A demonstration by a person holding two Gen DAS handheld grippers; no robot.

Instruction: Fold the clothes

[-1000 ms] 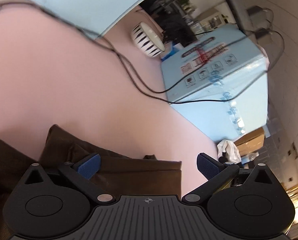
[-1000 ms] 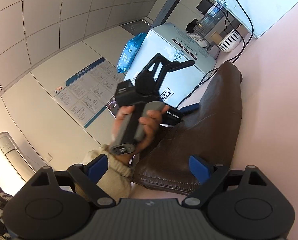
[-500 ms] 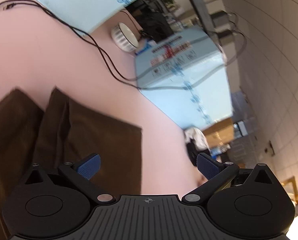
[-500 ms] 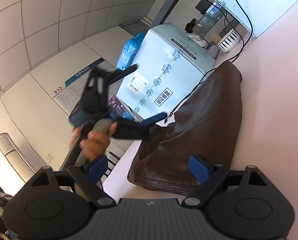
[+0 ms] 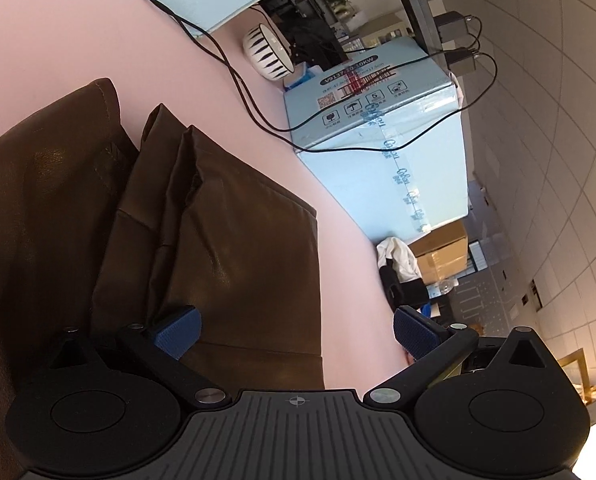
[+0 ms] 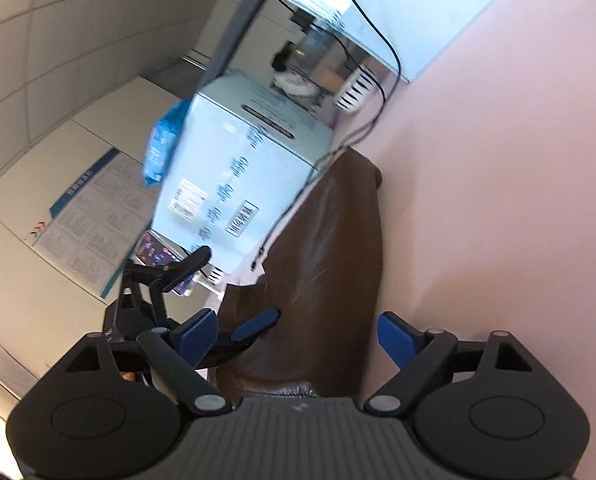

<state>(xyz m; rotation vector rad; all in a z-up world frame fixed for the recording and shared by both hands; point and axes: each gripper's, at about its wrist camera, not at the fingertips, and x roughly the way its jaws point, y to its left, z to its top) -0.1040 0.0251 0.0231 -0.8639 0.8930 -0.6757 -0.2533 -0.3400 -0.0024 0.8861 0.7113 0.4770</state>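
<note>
Both claws, left gripper (image 5: 296, 332) and right gripper (image 6: 294, 336), are being held wide over the brown garment (image 5: 218, 248), seemingly being lined up for gripping its near edge.

The left gripper (image 5: 296, 332) hangs wide open over the folded brown garment (image 5: 226, 248); a bowl (image 5: 268, 54) lies far ahead.

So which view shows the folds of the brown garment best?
The left wrist view. It is sharp and looks across the garment, so its stacked layers and creased edges show. The right wrist view is motion-blurred: the garment appears there only as one long smooth strip, partly hidden by the left gripper.
</note>
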